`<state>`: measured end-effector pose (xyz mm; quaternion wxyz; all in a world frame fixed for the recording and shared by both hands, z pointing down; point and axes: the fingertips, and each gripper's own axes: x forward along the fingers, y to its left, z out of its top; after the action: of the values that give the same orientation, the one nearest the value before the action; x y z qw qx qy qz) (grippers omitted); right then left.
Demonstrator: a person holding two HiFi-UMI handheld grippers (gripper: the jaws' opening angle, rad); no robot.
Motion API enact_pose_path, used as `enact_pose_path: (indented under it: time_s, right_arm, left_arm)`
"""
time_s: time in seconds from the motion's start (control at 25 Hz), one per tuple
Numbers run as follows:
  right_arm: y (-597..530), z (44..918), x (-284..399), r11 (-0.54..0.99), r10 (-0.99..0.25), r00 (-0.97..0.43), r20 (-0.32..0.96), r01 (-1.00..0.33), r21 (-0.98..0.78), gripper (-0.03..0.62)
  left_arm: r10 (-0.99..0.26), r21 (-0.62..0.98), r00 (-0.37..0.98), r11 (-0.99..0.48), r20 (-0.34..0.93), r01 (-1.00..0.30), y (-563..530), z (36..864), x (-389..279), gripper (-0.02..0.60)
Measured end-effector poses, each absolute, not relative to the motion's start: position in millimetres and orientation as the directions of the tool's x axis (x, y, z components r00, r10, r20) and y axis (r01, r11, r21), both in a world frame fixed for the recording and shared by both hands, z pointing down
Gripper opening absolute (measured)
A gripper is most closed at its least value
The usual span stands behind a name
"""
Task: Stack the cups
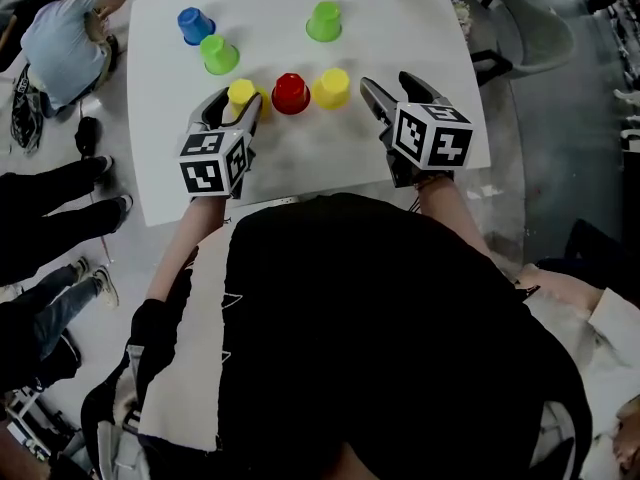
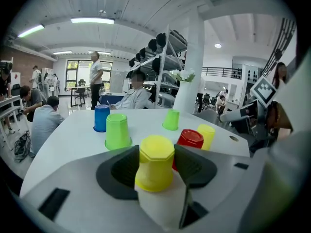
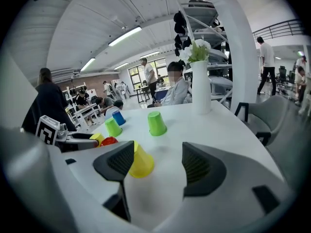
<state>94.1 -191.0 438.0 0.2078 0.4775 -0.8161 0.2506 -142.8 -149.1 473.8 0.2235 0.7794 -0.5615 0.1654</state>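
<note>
- Left yellow cup (image 2: 155, 161), mouth down, at the left end of the near row of three, and clamped!
- Left gripper (image 1: 243, 98) closed on it, one dark ribbed pad pressed to each side just under the flat top.
- On the table or lifted clear of it? No telling from any view.
- Red cup (image 1: 291, 93) just to the right, mouth down, past the left gripper's right finger.
- Right yellow cup (image 1: 331, 87) next along, hard by the red; touching or not, too close to call.
- Right gripper (image 1: 390, 86) at the near right, jaws wide apart, nothing but bare table between the pads.
- Right yellow cup just off that gripper's left jaw, ahead of the pad and not inside the gap.
- Farther back on the left, near green cup (image 1: 218, 54) and blue cup (image 1: 194, 24) just beside each other, blue the farther of the pair.
- Far green cup (image 1: 324, 21) alone at the far middle, well apart from those two.
- All six cups mouth down on the white table (image 1: 300, 173), none stacked yet.
- Marker cube (image 1: 213, 163) on the back of the left gripper, another on the right one.
- White vase (image 3: 200, 89) with white flowers upright near the far right edge of the table.
- Seated person (image 1: 65, 33) off the table's left side, more legs and shoes nearer on that side.
</note>
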Motion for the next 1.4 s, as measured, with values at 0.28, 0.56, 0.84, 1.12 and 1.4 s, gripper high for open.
enact_pose_path:
  time_s: [0.28,0.56,0.84,1.12,1.4]
  right_arm:
    - [-192,437,90,0.427,-0.667,-0.464,0.582,-0.879,-0.211,0.312]
    - [-194,438,85,0.436,-0.662,-0.477,0.579,-0.873,-0.221,0.313]
    - [-196,434,82,0.433,-0.670,-0.480,0.567,-0.872,-0.227,0.313]
    - [-207,421,81,0.398,-0.711,-0.474,0.520,-0.880,-0.259,0.307]
    - [-219,417,64,0.420,-0.722,-0.488,0.491,-0.872,-0.250,0.302]
  left_arm:
    - [-0.794,0.152,0.317,-0.280,0.519,-0.948,-144,474,-139,0.233]
    - [-0.793,0.157,0.315,-0.273,0.521,-0.949,-143,476,-140,0.244]
    - [-0.792,0.253,0.388,-0.300,0.472,-0.920,-136,457,-140,0.273]
    - [-0.869,0.361,0.350,-0.219,0.351,-0.906,-134,415,-189,0.272]
    - [-0.898,0.321,0.303,-0.199,0.318,-0.926,-131,407,-214,0.267]
